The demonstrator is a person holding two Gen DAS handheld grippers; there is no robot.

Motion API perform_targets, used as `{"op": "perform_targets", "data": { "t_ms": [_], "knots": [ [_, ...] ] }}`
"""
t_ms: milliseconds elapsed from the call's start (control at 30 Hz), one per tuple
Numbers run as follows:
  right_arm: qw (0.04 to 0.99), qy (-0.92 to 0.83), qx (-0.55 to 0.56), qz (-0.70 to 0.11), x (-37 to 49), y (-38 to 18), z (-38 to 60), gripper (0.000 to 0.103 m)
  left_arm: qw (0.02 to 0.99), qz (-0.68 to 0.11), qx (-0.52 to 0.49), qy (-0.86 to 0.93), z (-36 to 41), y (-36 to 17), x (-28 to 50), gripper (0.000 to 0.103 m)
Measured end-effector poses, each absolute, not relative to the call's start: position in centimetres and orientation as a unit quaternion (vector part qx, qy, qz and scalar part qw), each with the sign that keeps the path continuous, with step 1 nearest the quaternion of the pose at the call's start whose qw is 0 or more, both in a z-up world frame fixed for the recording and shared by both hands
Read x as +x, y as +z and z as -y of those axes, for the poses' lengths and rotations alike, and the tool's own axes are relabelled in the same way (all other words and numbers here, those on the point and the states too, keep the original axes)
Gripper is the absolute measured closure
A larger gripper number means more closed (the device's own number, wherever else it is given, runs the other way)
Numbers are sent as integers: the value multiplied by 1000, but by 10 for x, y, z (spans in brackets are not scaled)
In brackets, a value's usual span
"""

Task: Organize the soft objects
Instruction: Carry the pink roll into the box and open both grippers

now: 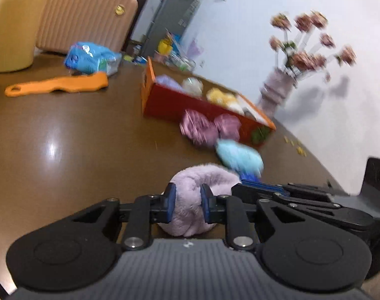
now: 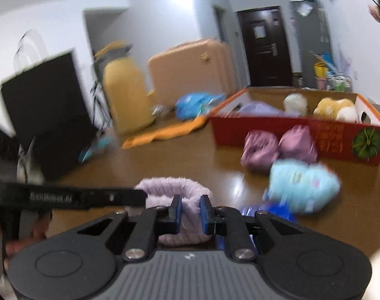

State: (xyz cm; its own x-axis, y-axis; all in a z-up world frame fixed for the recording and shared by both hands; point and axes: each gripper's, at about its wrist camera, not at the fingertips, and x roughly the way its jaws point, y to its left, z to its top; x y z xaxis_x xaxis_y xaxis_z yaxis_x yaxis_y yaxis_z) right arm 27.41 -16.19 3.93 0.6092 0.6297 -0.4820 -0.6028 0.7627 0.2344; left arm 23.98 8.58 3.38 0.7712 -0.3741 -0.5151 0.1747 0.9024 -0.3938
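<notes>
A lilac fluffy soft piece [image 1: 197,200] is pinched between the pads of my left gripper [image 1: 188,196], which is shut on it. My right gripper [image 2: 191,210] is shut on the same lilac piece [image 2: 175,192] from the other side; its body shows at right in the left wrist view [image 1: 302,200]. A light blue plush [image 1: 240,156] [image 2: 302,185] lies just beyond. Two pink soft balls [image 1: 207,126] [image 2: 277,147] lie against the red cardboard box [image 1: 170,102] [image 2: 290,135], which holds lilac, white and yellow plush toys.
On the brown table [image 1: 77,125] lie an orange brush [image 1: 57,86] and a blue plastic pack [image 1: 89,56]. A yellow jug [image 1: 14,20], a peach suitcase [image 1: 84,15], a flower vase [image 1: 277,90] and a black box [image 2: 44,115] stand around.
</notes>
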Motion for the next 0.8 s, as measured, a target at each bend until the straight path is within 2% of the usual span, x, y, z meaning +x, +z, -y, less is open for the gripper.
{"op": "perform_targets", "data": {
  "t_ms": [33, 67, 133, 233, 300, 667, 733, 800],
  "knots": [
    [894, 347, 20, -284, 259, 36, 164, 87, 925, -305, -162, -157, -85, 31, 227, 75],
    [889, 350, 20, -295, 247, 33, 168, 84, 924, -305, -165, -163, -87, 29, 215, 61],
    [878, 354, 23, -321, 231, 30, 176, 82, 917, -306, -189, -171, -94, 26, 195, 51],
    [878, 348, 54, -324, 221, 38, 194, 78, 914, -292, -222, -173, -106, 31, 183, 48],
    [885, 340, 79, -309, 221, 45, 205, 68, 915, -291, -226, -165, -110, 36, 185, 48],
    [873, 324, 134, -339, 243, 26, 187, 66, 902, -338, -219, -154, -103, 21, 211, 48],
    [869, 323, 146, -345, 248, 23, 187, 63, 900, -341, -223, -155, -105, 17, 217, 48],
    [860, 326, 165, -355, 257, 17, 187, 62, 893, -349, -233, -164, -108, 12, 224, 55]
  ]
}}
